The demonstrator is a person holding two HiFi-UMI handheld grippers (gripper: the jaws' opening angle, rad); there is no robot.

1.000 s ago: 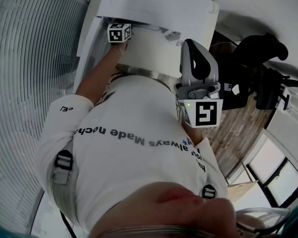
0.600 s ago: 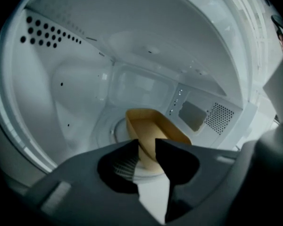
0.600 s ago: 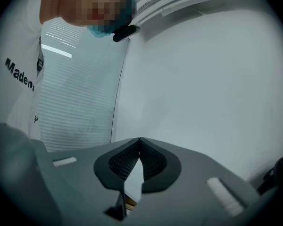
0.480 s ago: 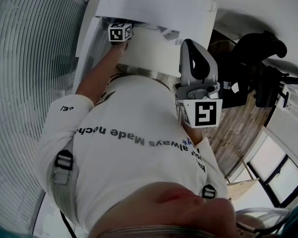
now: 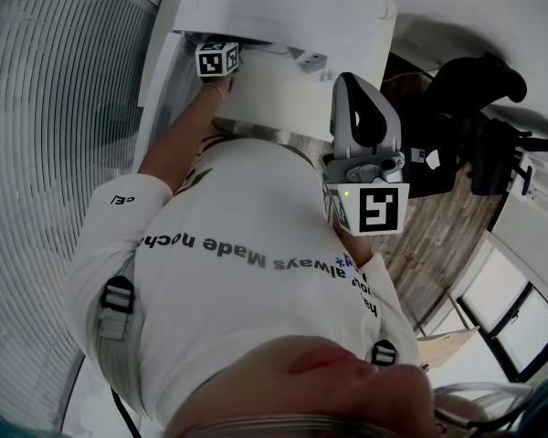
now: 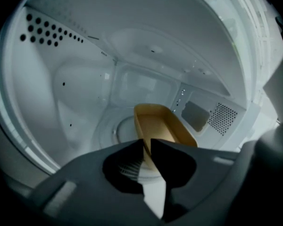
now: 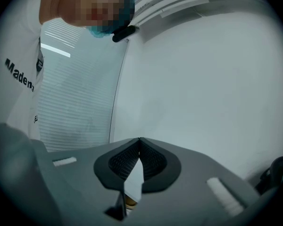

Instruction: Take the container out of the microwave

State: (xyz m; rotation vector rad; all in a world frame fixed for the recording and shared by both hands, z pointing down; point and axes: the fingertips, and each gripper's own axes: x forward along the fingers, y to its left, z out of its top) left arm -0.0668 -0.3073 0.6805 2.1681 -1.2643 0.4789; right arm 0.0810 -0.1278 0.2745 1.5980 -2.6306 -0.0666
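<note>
Container [image 6: 161, 125], a tan oblong tray, lies on the round turntable [image 6: 114, 132] inside the white microwave [image 6: 75, 84], its long side pointing to the back wall. The left tool [image 6: 146, 145] is closing, with only a narrow gap left, and the near rim of the tray stands between its jaws; I cannot tell if the pads already press.

The bite takes only a thin edge at one end, so I think the tray can tip or slip out when it is lifted. The perforated side wall [image 6: 221, 119] is near and may catch it.

The right tool [image 7: 139, 140] is closed and empty, outside by a white wall.
</note>
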